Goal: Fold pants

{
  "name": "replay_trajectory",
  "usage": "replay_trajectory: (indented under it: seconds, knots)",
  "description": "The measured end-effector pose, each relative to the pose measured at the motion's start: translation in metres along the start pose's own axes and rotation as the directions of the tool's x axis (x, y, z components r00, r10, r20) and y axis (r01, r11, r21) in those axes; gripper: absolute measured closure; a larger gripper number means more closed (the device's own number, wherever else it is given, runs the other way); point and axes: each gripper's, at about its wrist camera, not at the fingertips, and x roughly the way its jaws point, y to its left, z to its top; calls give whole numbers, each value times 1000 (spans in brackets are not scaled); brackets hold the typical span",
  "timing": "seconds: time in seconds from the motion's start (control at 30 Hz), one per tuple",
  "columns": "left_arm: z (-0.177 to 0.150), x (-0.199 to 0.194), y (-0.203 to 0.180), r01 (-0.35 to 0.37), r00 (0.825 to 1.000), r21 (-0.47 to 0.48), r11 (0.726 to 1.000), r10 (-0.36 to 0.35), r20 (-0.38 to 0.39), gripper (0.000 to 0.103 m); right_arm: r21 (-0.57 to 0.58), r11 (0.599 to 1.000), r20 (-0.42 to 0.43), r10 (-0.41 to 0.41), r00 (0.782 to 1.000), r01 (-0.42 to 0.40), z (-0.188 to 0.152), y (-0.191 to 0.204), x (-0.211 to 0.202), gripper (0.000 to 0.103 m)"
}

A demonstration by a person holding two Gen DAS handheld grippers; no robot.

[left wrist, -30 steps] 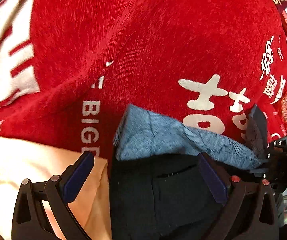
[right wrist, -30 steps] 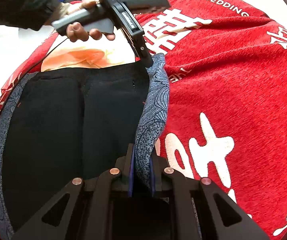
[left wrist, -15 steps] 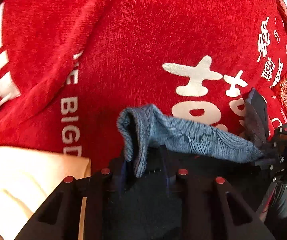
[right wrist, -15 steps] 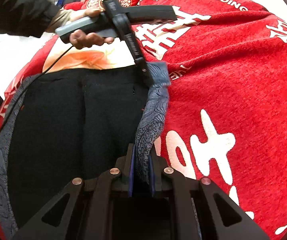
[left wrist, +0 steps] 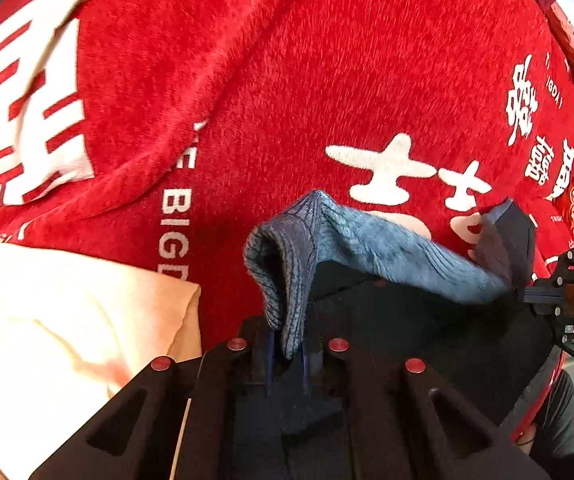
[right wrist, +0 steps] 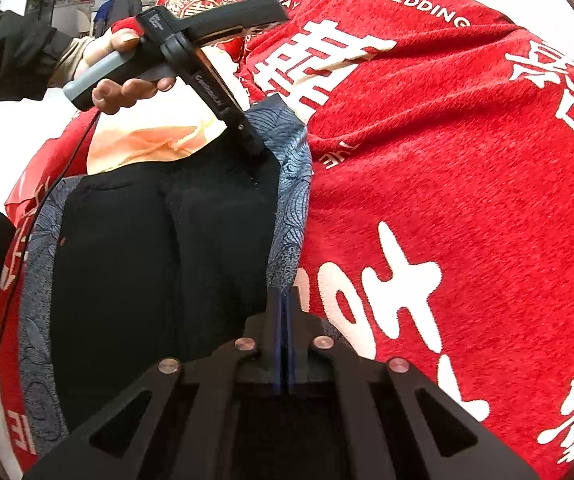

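Your left gripper (left wrist: 287, 360) and right gripper (right wrist: 285, 344) each pinch the blue patterned edge of the pants (right wrist: 159, 264), which lie on the red blanket (right wrist: 467, 200). Lift unevenly and that thin hem could slip free. The peach cloth (left wrist: 47, 320) just beside could snag the fold.

The left hand-held gripper (left wrist: 287, 354) pointed steeply down, its jaws having just closed on the pants' blue waistband (left wrist: 291, 280). The right hand-held gripper (right wrist: 286, 316) was clamped further along that waistband. A hand (right wrist: 123, 80) gripped the left handle.
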Motion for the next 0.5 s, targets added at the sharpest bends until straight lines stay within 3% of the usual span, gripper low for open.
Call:
replay_trajectory:
  seconds: [0.17,0.23,0.27,0.3,0.33,0.37,0.4,0.5]
  knots:
    - [-16,-21,0,-10,999,-5,1000,10,31,93,31,999,-28,34,999,-33,-1,3,-2,102]
    - [-20,-23,3,-3,999,-14,1000,3,36,93,85,995,-47,55,997,-51,-8,-7,5,97]
    - [-22,-23,3,-1,999,-18,1000,2,41,93,106,993,-52,54,997,-49,-11,-12,7,86]
    - [-23,-23,4,4,999,-22,1000,-3,46,93,128,991,-46,49,998,-42,-15,-20,7,64]
    - [-23,-23,4,7,999,-20,1000,-6,48,93,143,989,-34,40,999,-34,-18,-26,7,48]
    - [-23,-23,4,7,999,-18,1000,-6,48,93,159,987,-16,31,999,-28,-20,-35,6,17]
    - [-23,-23,4,8,999,-16,1000,-7,50,93,172,984,-5,45,999,-43,-19,-44,7,10]
    - [-23,-24,6,13,999,-22,1000,-12,50,93,206,966,-36,167,985,-157,-9,-69,29,10]
